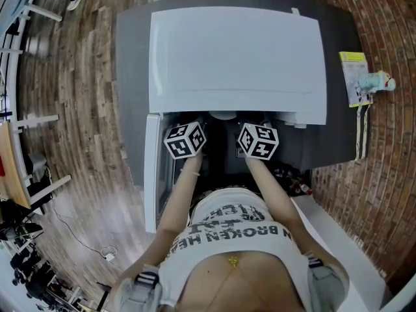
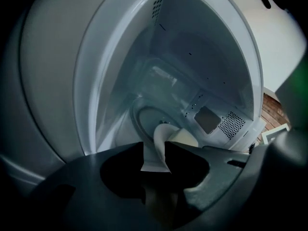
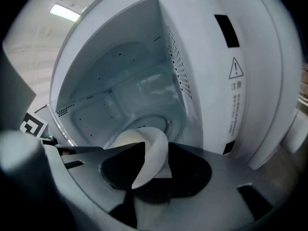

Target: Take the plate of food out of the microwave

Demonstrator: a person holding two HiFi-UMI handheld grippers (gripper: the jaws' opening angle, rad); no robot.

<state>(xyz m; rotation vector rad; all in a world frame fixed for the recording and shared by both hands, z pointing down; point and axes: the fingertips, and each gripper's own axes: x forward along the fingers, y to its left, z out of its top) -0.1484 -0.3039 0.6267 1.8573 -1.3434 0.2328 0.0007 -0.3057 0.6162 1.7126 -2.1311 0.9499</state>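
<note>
microwave (image 1: 237,57): white shell and door; pale grey-white inside, with patches of small dark holes
plate (image 3: 151,143): plain white, creamy at its lit edge
left gripper (image 2: 155,147): dark grey to black
right gripper (image 3: 156,153): dark grey to black
marker cubes (image 1: 185,140): white faces with black square patterns
warning label (image 3: 235,69): black triangle and print on white
table (image 1: 133,77): dark grey
floor (image 1: 71,109): streaked brown wood planks
brick surface (image 1: 383,148): red-brown, pale joints
shirt (image 1: 227,223): white, dark block lettering
card (image 1: 354,77): yellow-green top, pale below
</note>
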